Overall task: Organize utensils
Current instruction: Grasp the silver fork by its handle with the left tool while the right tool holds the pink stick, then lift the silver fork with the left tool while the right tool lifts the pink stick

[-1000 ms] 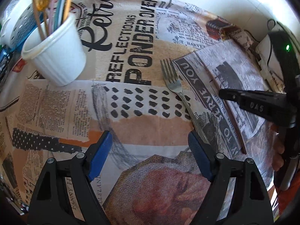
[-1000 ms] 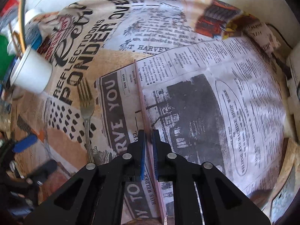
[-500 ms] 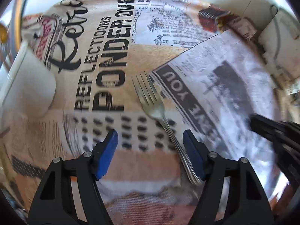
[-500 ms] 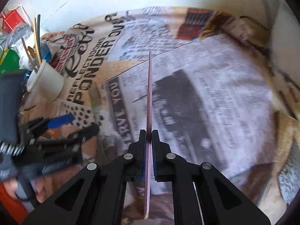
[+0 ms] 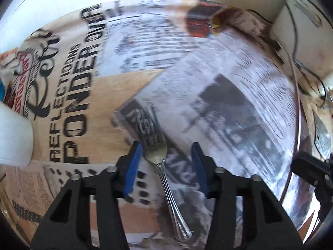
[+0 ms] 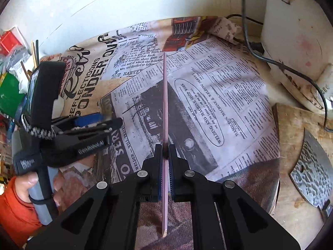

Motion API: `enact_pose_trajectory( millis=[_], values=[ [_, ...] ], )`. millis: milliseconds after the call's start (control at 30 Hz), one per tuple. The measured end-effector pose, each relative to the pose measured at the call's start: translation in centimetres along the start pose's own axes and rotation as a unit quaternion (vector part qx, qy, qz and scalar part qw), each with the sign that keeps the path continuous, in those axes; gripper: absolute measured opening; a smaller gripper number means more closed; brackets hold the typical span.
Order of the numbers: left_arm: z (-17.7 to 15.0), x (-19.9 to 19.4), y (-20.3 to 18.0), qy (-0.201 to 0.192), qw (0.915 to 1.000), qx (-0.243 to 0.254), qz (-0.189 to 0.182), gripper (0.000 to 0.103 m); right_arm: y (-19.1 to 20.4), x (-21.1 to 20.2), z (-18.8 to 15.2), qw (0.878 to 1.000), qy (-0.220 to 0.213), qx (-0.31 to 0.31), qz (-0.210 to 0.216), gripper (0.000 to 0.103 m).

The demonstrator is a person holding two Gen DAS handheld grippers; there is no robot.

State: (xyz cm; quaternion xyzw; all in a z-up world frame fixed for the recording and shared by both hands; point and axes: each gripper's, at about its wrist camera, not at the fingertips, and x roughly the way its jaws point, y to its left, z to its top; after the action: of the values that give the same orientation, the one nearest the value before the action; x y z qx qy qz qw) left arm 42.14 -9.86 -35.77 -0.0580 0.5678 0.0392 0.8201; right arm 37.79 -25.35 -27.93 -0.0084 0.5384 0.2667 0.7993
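Observation:
A metal fork (image 5: pixel 164 170) lies on the newspaper-print cloth (image 5: pixel 208 95), tines pointing away. My left gripper (image 5: pixel 166 156) is open and low over it, its blue pads either side of the fork's neck, not closed on it. My right gripper (image 6: pixel 165 156) is shut on a thin pink chopstick (image 6: pixel 165 108) and holds it lifted above the cloth, pointing away. The chopstick also shows as a thin line at the right of the left wrist view (image 5: pixel 296 95). The left gripper shows in the right wrist view (image 6: pixel 87 125). A white cup (image 5: pixel 14 141) sits at the far left.
A cleaver blade (image 6: pixel 314 173) lies on a wooden board (image 6: pixel 291 187) at the right. A white appliance (image 6: pixel 291 31) with a black cable (image 6: pixel 270 60) stands at the back right. Cluttered items, including a green pack (image 6: pixel 8 93), crowd the far left.
My left gripper has moved forward and down until its pads straddle the fork. My right gripper has lifted the chopstick off the cloth and drawn back to the right.

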Motion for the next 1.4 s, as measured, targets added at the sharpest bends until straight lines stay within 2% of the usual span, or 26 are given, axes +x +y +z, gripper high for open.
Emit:
enact_pose_trajectory(
  millis=[100,233,400,500,533,800,900,967,1000,1033,1233,1300,1400],
  values=[
    [-0.1,0.0,-1.7,0.003,0.9996,0.027,-0.008,0.032,0.0,-0.3,0.0,1.0,-0.003,0.003,0.001,0.005],
    [0.2,0.2,-2.6,-0.007,0.9991,0.04,0.008,0.023,0.2,-0.6,0.0,1.0,-0.011,0.004,0.004,0.005],
    [1.4,0.6,-2.3,-0.005,0.9998,0.02,0.005,0.023,0.4,-1.3,0.1,1.0,-0.02,0.005,0.01,0.005],
    [1.5,0.6,-1.4,0.006,0.9998,0.009,-0.019,0.021,0.7,-2.1,0.2,0.999,-0.032,0.006,0.011,0.005],
    [1.5,0.4,-1.0,0.006,0.9996,0.003,-0.029,0.0,0.9,-2.4,0.3,0.999,-0.036,0.006,0.011,0.005],
    [-0.1,-3.0,0.1,-0.019,0.9987,0.007,-0.047,0.0,2.1,-4.0,0.1,0.998,-0.056,0.0,0.006,0.005],
    [-0.2,-2.9,0.4,-0.005,0.9984,0.012,-0.054,0.001,2.2,-4.1,-0.1,0.998,-0.056,0.003,0.004,0.005],
    [0.0,-2.3,0.6,0.009,0.9987,0.004,-0.05,0.019,2.1,-4.3,-0.2,0.998,-0.057,0.007,0.003,0.005],
    [0.2,-1.9,0.7,0.012,0.9988,0.0,-0.048,0.032,2.1,-4.3,-0.3,0.998,-0.058,0.008,0.002,0.005],
    [0.4,-1.7,0.8,0.012,0.999,-0.002,-0.043,0.039,2.0,-4.4,-0.3,0.998,-0.058,0.01,0.001,0.005],
    [1.5,0.3,0.1,0.016,0.9996,-0.013,-0.017,0.041,1.1,-4.6,-0.7,0.998,-0.053,0.024,0.0,0.005],
    [1.9,0.4,-0.4,-0.005,0.9999,-0.012,0.008,0.041,0.9,-4.7,-0.9,0.998,-0.053,0.027,0.0,0.005],
    [2.2,0.7,-0.9,-0.015,0.9996,-0.019,0.016,0.041,0.5,-4.9,-1.0,0.998,-0.054,0.031,0.0,0.005]
  ],
)
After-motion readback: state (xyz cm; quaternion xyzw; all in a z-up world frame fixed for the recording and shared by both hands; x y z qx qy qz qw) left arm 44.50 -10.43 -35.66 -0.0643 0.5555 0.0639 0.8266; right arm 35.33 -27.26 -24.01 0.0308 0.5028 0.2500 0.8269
